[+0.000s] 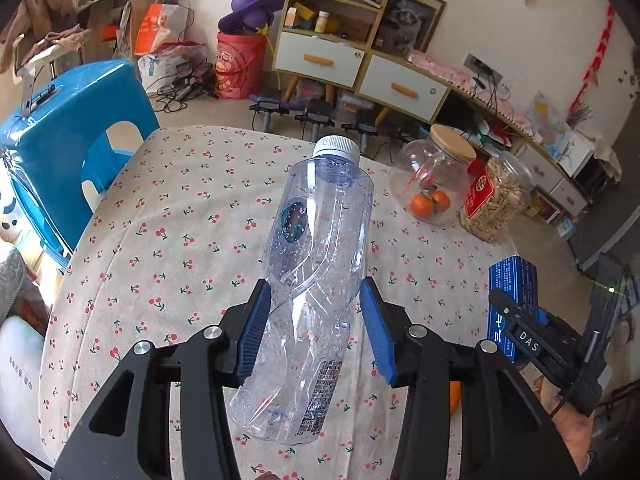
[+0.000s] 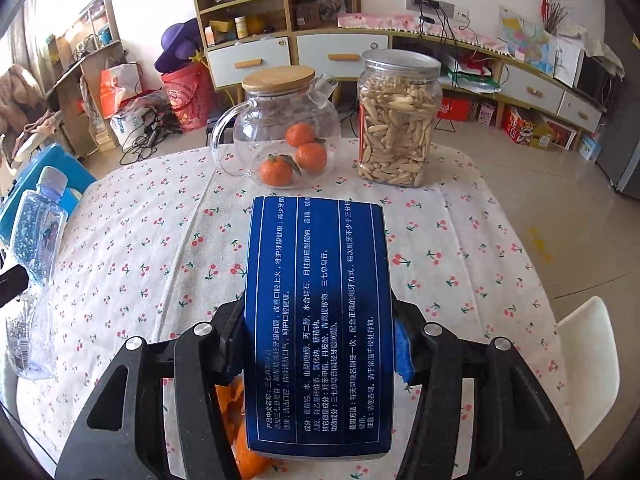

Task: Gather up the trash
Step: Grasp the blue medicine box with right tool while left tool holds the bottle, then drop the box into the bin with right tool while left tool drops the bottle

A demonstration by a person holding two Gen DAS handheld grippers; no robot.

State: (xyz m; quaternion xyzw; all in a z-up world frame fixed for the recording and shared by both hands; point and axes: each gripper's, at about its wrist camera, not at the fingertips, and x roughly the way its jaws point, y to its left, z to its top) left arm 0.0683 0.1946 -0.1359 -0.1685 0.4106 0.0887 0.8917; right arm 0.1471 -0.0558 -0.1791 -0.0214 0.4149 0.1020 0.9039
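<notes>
My left gripper is shut on an empty clear plastic bottle with a white cap, holding it above the cherry-print tablecloth; the right pad stands slightly off the bottle's side. The bottle also shows in the right wrist view at far left. My right gripper is shut on a dark blue toothpaste box printed with white text, held above the table. The box and right gripper also show in the left wrist view at right. Orange peel lies on the cloth under the box.
A glass teapot with tangerines inside and a bamboo lid stands at the table's far edge. A clear jar of seeds stands next to it. A blue plastic stool stands left of the table, a white chair right.
</notes>
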